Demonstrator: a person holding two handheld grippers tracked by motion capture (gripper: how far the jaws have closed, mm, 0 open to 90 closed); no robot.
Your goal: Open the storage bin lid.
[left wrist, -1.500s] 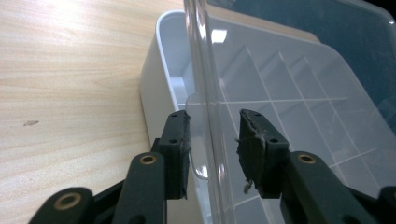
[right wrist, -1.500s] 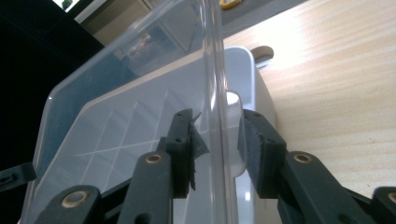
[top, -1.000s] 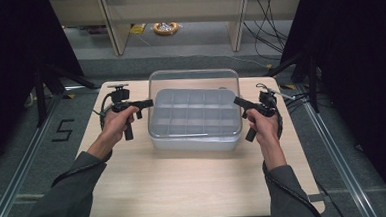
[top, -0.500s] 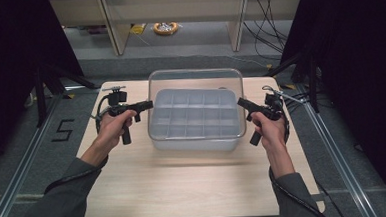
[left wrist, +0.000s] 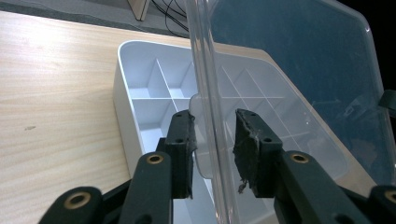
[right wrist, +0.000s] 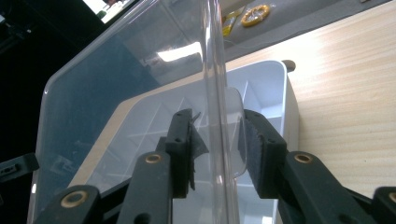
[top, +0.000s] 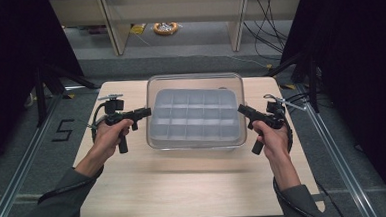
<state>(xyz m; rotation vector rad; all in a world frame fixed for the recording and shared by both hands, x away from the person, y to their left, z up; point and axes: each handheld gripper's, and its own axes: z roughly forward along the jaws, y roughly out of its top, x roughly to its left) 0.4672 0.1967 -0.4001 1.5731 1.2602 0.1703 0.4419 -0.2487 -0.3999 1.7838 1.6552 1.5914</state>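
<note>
A clear plastic lid (top: 194, 81) hangs tilted just above a white box (top: 194, 119) divided into several compartments, in the middle of the wooden table (top: 195, 188). My left gripper (top: 146, 112) is shut on the tab at the lid's left end, and my right gripper (top: 241, 109) is shut on the tab at its right end. In the left gripper view the lid (left wrist: 303, 70) stands on edge between the pads of the left gripper (left wrist: 212, 140), with the box (left wrist: 125, 102) below. In the right gripper view the lid (right wrist: 116, 84) runs through the right gripper (right wrist: 217, 140) above the box (right wrist: 292, 112).
Bare wood lies in front of the box and beside both hands. Beyond the table's far edge stand shelf legs and a yellow ring (top: 166, 28) on the floor. Dark stands flank the table, and cables (top: 300, 100) trail off the right side.
Both hands have drawn a little toward the near edge and slightly up, carrying the lid with them. The white box has stayed where it was.
</note>
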